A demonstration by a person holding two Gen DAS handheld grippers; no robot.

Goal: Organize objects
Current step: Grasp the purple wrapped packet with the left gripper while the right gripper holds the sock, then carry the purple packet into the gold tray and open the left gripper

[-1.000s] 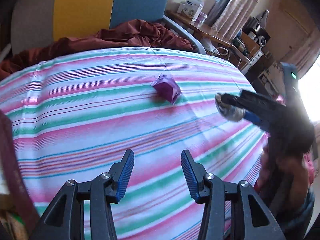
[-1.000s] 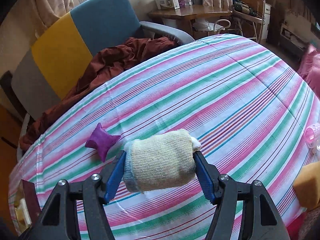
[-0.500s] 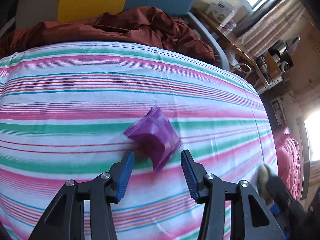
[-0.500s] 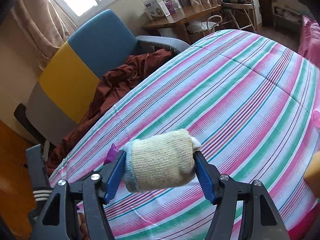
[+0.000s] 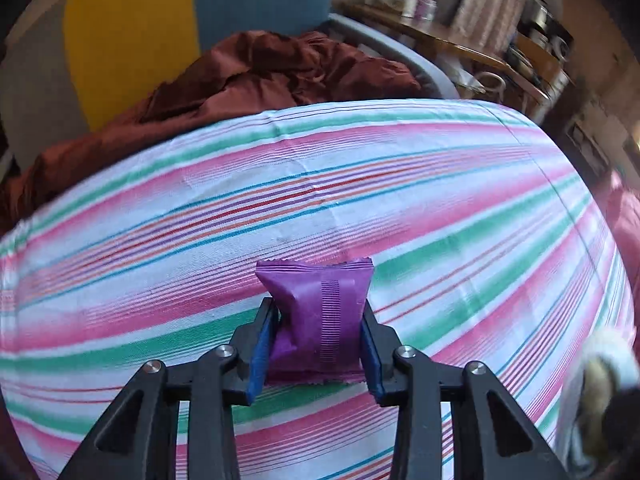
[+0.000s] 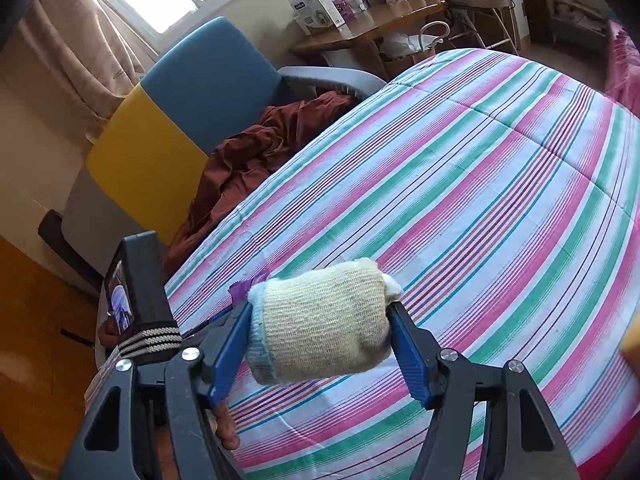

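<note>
A purple snack packet (image 5: 318,320) sits between the blue pads of my left gripper (image 5: 319,334), which is shut on it just above the striped bedspread (image 5: 440,208). My right gripper (image 6: 320,332) is shut on a rolled cream sock (image 6: 320,320) and holds it above the bedspread (image 6: 500,184). A sliver of the purple packet (image 6: 242,289) shows behind the sock in the right wrist view. The sock's end (image 5: 604,364) shows blurred at the right edge of the left wrist view.
A blue, yellow and grey armchair (image 6: 180,120) with rumpled rust-brown cloth (image 5: 260,76) stands at the bed's far side. A wooden desk (image 6: 372,28) with boxes stands behind it. The left gripper's body (image 6: 138,292) is at the bed's left edge. Pink fabric (image 5: 624,220) lies at right.
My left gripper moved forward over the purple packet and shut on it. My right gripper kept hold of the sock and tilted toward the chair side.
</note>
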